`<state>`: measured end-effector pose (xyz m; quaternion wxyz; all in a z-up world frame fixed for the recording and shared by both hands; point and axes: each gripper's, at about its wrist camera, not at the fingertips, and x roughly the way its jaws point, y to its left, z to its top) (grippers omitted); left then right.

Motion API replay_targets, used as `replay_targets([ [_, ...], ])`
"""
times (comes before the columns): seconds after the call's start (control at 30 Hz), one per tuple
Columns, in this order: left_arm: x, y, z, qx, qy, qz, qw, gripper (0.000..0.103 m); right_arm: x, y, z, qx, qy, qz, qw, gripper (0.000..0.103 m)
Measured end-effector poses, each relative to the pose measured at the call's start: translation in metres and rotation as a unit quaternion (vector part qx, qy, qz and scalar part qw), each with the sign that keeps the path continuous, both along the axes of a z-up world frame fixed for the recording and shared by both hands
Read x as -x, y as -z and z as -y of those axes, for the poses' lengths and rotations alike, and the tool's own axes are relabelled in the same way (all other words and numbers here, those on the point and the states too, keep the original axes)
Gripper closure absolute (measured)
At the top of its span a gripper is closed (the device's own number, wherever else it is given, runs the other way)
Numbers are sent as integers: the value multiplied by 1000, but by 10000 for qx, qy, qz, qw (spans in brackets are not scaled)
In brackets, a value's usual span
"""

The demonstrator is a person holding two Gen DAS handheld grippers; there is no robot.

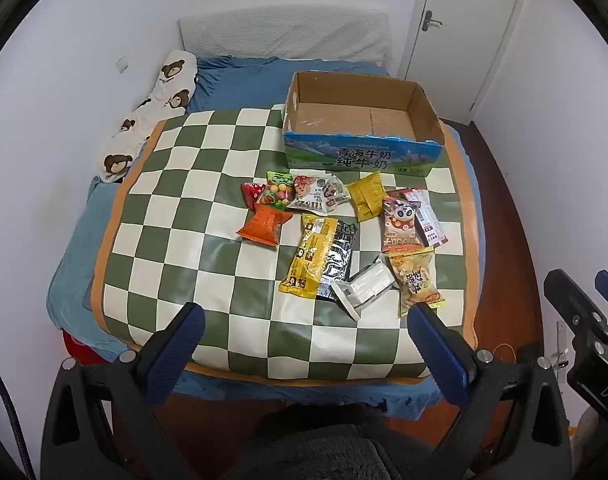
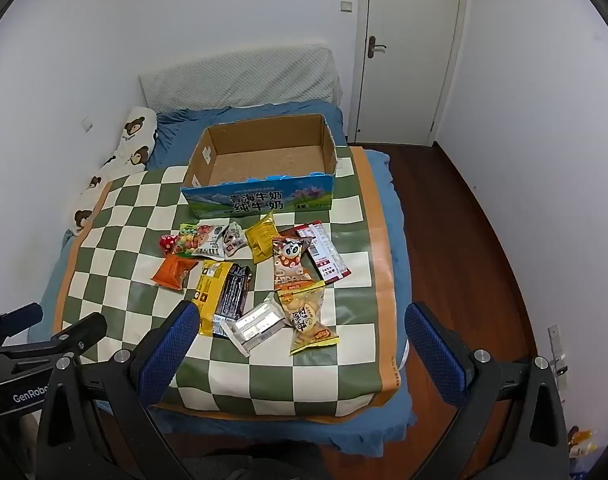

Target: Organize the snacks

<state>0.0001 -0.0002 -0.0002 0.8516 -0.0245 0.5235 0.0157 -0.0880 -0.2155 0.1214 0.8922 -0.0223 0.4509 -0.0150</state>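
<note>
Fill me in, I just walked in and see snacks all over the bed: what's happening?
A person is about to tidy snacks with two tools. The left hand-held gripper and right hand-held gripper both hang open and empty above the checkered mat. The snack packets lie scattered on the mat, and the cardboard box behind them is empty.

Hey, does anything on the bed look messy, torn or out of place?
Yes. The snack packets lie scattered and overlapping on the checkered mat, none inside the cardboard box. The box's blue front edge looks roughly torn.
</note>
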Motion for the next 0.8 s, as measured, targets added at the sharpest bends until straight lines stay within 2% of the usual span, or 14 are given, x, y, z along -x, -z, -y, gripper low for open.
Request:
replay_targets([
  [0.8,-3,4,4,71,26,1,10000,0,2,4,-2,-16,-14,-31,10000,0],
])
